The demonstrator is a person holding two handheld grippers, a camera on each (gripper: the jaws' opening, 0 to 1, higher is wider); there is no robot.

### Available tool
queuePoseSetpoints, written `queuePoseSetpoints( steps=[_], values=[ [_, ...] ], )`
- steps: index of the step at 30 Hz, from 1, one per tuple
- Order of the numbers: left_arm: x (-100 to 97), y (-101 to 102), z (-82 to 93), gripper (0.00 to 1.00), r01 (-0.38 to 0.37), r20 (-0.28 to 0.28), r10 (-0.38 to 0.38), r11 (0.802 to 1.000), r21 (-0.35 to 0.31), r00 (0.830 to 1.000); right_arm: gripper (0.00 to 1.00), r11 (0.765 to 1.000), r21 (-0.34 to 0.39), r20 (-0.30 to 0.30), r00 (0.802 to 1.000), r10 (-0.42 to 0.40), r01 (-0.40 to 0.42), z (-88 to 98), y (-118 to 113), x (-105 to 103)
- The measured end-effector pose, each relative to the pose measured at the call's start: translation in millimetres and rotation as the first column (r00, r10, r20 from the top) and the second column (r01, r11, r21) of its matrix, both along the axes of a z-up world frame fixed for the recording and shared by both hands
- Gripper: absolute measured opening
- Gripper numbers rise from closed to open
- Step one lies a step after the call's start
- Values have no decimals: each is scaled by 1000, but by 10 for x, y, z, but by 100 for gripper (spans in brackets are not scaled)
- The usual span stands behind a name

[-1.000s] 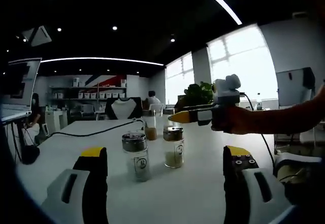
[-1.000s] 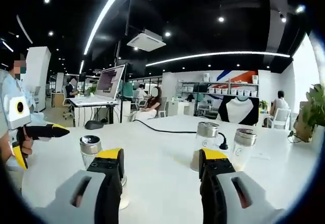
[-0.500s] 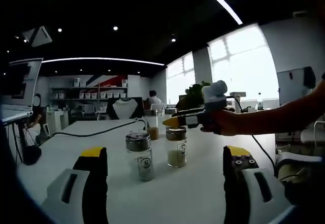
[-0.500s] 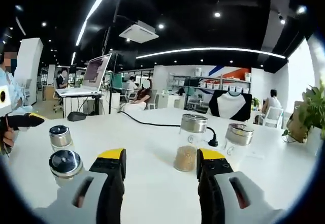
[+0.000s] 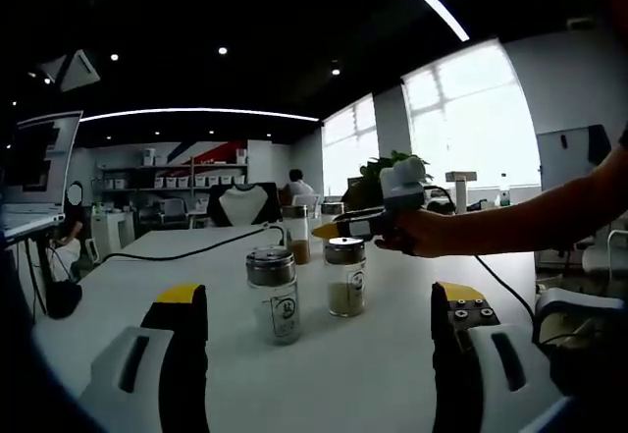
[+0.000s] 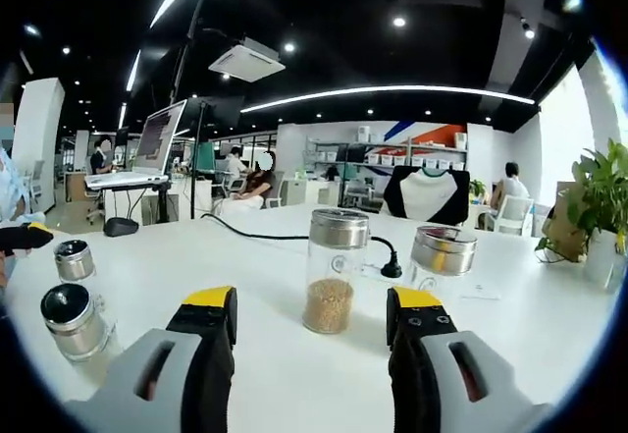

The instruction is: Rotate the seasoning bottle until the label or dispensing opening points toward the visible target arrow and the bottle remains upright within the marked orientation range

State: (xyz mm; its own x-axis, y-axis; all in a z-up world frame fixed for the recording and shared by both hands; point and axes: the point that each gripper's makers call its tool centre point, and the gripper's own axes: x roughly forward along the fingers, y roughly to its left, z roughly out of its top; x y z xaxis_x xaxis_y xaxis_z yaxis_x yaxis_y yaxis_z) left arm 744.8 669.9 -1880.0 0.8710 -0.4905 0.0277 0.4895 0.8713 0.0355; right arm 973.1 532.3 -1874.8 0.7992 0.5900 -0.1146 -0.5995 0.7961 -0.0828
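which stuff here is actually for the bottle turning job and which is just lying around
For the job:
- seasoning bottle with brown grains, standing between the right tongs
- left tongs, open, not holding anything

Lying about:
- three other shaker bottles
- black cable
- potted plant
- laptop

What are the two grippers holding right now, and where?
Nothing. The left gripper and right gripper are both open, and the bottle stands free between the right fingers.

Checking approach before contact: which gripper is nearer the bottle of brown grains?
Right. The right gripper frames the bottle of brown grains just ahead of its open jaws. The left gripper sits farther back on the white table, behind two other bottles.
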Motion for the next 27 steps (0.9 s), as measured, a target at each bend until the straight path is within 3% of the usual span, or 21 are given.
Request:
queuePoseSetpoints(
  steps=[14,27],
  values=[
    [13,60,-7,100,-10,-5,10,1000,-2,1000,63,1000,0,16,1000,-21,21,45,46,195],
    [21,77,-12,100,-12,-7,12,1000,-5,1000,62,996,-77,41,998,-45,48,61,112,360]
  ],
)
